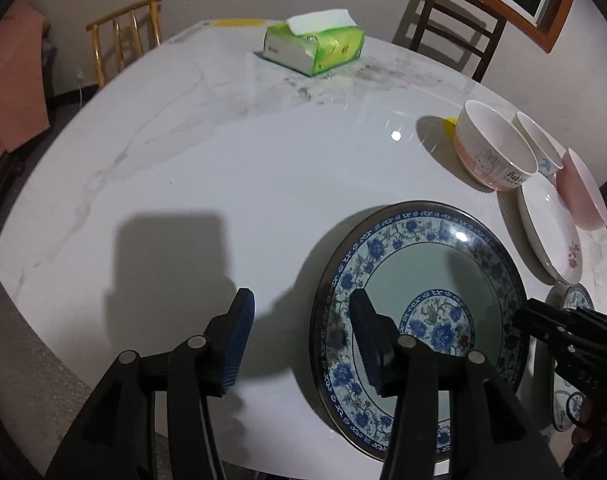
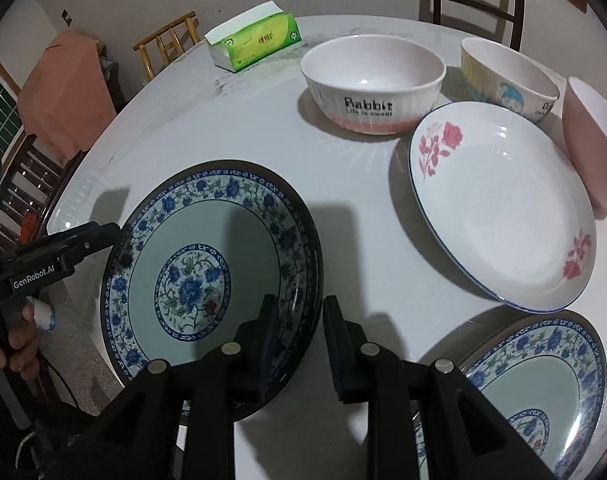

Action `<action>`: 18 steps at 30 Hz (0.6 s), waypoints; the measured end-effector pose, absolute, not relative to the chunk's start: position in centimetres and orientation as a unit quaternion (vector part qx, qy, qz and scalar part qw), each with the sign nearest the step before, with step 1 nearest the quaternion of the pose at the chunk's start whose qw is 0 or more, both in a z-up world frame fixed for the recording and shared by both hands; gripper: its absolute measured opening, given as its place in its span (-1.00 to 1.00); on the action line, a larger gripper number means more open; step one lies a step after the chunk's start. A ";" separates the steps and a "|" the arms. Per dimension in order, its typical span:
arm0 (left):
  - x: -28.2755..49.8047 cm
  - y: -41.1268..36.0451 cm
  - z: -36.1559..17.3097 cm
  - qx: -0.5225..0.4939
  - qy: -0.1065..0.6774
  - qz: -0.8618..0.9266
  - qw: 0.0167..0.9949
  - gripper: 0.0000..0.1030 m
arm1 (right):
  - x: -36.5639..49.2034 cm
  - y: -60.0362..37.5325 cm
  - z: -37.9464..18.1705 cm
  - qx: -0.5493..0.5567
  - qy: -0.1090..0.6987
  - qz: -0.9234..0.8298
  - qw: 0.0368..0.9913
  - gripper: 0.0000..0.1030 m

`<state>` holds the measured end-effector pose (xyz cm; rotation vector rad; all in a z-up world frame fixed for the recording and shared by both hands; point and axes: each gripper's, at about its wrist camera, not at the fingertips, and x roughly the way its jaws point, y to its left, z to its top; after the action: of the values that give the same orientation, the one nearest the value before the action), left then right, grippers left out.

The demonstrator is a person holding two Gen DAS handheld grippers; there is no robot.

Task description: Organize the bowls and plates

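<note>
My left gripper gapes wide astride the blue floral plate's left rim, lower right of frame. My right gripper straddles its right rim, jaws narrowly parted, lower centre.

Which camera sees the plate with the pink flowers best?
The right wrist view: the white plate with pink flowers shows its whole face and both flower sprays. In the left wrist view it sits at the edge, squashed thin, with only one spray visible.

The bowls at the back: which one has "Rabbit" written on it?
The wide white bowl with a pink base, leftmost of the three. The yellow-striped bowl shows a blue cartoon figure; the pink bowl is plain.
</note>
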<state>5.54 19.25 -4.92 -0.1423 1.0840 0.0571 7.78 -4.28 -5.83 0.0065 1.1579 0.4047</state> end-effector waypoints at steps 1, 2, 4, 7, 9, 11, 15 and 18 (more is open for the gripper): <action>5.4 19.1 -4.8 -0.066 0.513 0.030 0.855 -0.06 | 7.7 -4.4 -5.7 0.002 0.542 0.190 0.819 -0.55; 5.4 18.9 -4.6 -0.063 0.511 0.031 0.857 -0.04 | 7.7 -4.5 -5.6 0.000 0.541 0.189 0.820 -0.54; 5.1 18.4 -4.3 -0.059 0.507 0.034 0.859 -0.03 | 7.4 -4.8 -5.4 -0.003 0.538 0.186 0.822 -0.54; 4.8 17.2 -3.9 -0.049 0.501 0.035 0.863 -0.02 | 7.0 -5.1 -4.9 -0.009 0.530 0.179 0.829 -0.53; 4.6 16.4 -3.5 -0.044 0.496 0.033 0.867 -0.01 | 6.8 -5.2 -4.6 -0.011 0.526 0.175 0.832 -0.53; 4.5 15.4 -3.1 -0.041 0.492 0.030 0.869 0.01 | 6.5 -5.6 -4.3 -0.018 0.520 0.168 0.837 -0.53; 4.3 13.5 -2.6 -0.038 0.487 0.020 0.873 0.07 | 5.7 -6.4 -3.7 -0.026 0.511 0.159 0.844 -0.53; 4.1 11.8 -2.6 -0.035 0.487 0.004 0.872 0.07 | 5.0 -7.4 -3.3 -0.026 0.507 0.153 0.848 -0.53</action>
<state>4.11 11.79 -2.59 -0.0724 1.0186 0.0087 4.99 -7.36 -3.30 -0.0555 1.0686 0.3224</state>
